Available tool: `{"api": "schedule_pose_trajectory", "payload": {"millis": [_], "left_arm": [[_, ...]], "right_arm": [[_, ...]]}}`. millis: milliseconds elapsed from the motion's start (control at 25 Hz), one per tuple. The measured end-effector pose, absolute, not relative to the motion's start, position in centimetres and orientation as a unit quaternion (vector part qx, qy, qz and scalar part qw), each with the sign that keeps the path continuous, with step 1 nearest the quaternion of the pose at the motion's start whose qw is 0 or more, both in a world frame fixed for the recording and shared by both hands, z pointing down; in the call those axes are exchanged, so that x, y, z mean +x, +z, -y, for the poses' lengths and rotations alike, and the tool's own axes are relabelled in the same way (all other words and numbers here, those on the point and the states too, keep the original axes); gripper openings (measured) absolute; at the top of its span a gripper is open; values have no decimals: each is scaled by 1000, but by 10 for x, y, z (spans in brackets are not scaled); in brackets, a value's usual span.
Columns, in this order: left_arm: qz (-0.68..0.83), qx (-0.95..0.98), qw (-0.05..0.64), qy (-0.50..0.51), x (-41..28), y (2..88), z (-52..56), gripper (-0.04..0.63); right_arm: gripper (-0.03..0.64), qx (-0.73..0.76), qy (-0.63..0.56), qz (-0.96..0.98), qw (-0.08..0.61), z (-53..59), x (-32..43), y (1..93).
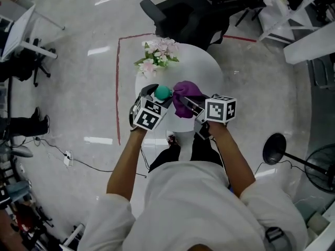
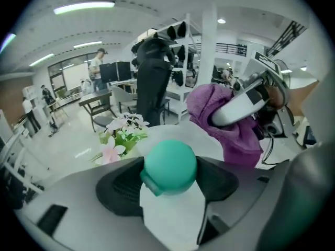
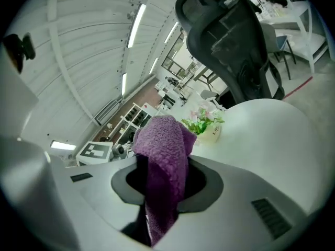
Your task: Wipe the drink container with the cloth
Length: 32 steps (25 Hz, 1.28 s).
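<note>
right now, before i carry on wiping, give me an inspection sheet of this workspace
surface: round white table
job's things: white drink bottle with a round teal cap; purple fleecy cloth
clutter: pot of pink and white flowers at the table's far left
grippers: left gripper shut on the bottle; right gripper shut on the cloth
cables: thin dark cable on the floor, left of the person
surroundings: black office chair beyond the table; red tape line on the floor
</note>
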State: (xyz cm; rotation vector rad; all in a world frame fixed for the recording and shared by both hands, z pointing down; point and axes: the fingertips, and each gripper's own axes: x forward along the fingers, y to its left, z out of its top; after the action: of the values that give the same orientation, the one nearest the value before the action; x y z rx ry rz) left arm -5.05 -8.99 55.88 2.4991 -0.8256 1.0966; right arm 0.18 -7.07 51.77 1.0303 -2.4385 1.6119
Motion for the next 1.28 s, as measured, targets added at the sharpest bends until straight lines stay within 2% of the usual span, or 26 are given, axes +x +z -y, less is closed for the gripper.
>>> {"api": "schedule_pose_trajectory", "payload": {"millis": [160,240,360,400,480,520,760,880,1280], "left_arm": [[320,859,136,375,-51,558,91,312],[313,861,122,382,-54,557,89,346],[274,872,114,389,-55,554,84,352],[265,874,110,393,-55,554,83,350],[265,871,102,402,-57,556,82,291],[269,868,103,404,-57,556,83,290],[306,860,123,389,-60,554,83,284],[319,858,128,381,-59,554,84,284],[382,841,158,349,-58,552,87,284]], "right_arm": [[112,282,520,805,41,94,-6,508],[112,244,527,812,65,100,-8,509],[112,200,529,819,97,105,-13,515],[112,194,528,820,102,108,-14,516],[112,185,533,818,110,110,-18,522],[112,183,535,817,116,110,-21,527],[112,222,544,804,97,120,-20,560],[112,223,524,811,137,112,-23,596],[110,300,523,771,205,111,-13,684]]}}
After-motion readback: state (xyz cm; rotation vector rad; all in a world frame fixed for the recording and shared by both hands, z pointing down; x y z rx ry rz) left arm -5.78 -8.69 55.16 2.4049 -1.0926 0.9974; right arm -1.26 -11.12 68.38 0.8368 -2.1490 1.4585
